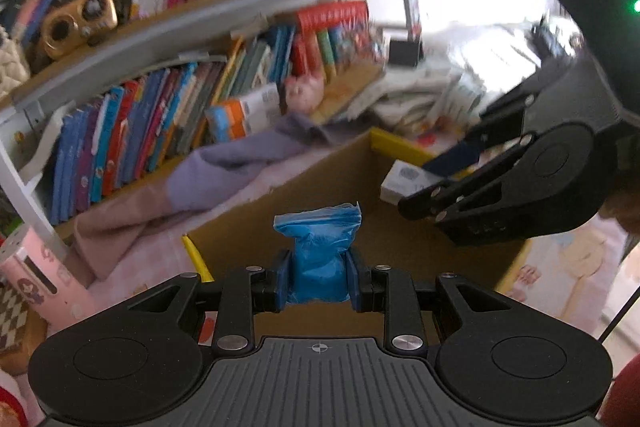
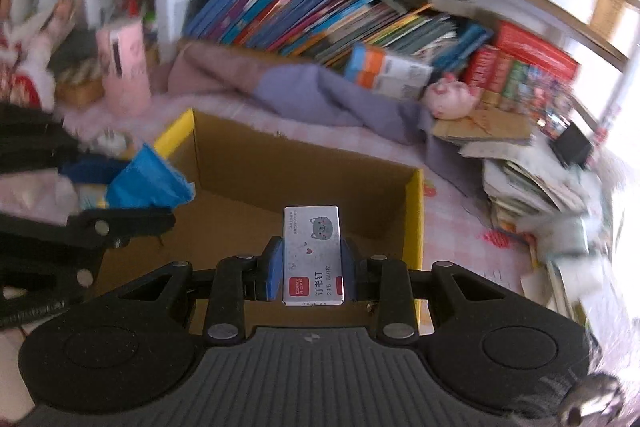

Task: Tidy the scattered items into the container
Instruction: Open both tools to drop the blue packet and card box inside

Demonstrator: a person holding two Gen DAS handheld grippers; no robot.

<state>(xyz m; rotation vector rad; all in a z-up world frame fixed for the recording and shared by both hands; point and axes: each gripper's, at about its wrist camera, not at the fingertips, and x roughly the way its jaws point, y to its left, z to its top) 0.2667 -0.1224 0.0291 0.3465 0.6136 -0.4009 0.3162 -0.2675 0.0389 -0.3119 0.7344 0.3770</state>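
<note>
Holding both items over the open cardboard box [image 2: 304, 163], ready to drop them in.

Largest first: the box sits on a pink-covered surface below the bookshelf [image 1: 168, 27], its floor looking bare, though the near part is hidden behind the tongs' bodies. The left tongs [image 1: 319, 277] are clenched on a crumpled blue bag [image 1: 319, 247]; the right tongs [image 2: 313, 267] grasp a small white staple box [image 2: 313, 255] upright between the pads. Judging by this, the step goes best if each item is lowered well inside the walls before letting go, one at a time so the tongs do not collide, since they sit near each other. Motion blur smears the surroundings, so any leftover scattered items are hard to make out.
</note>
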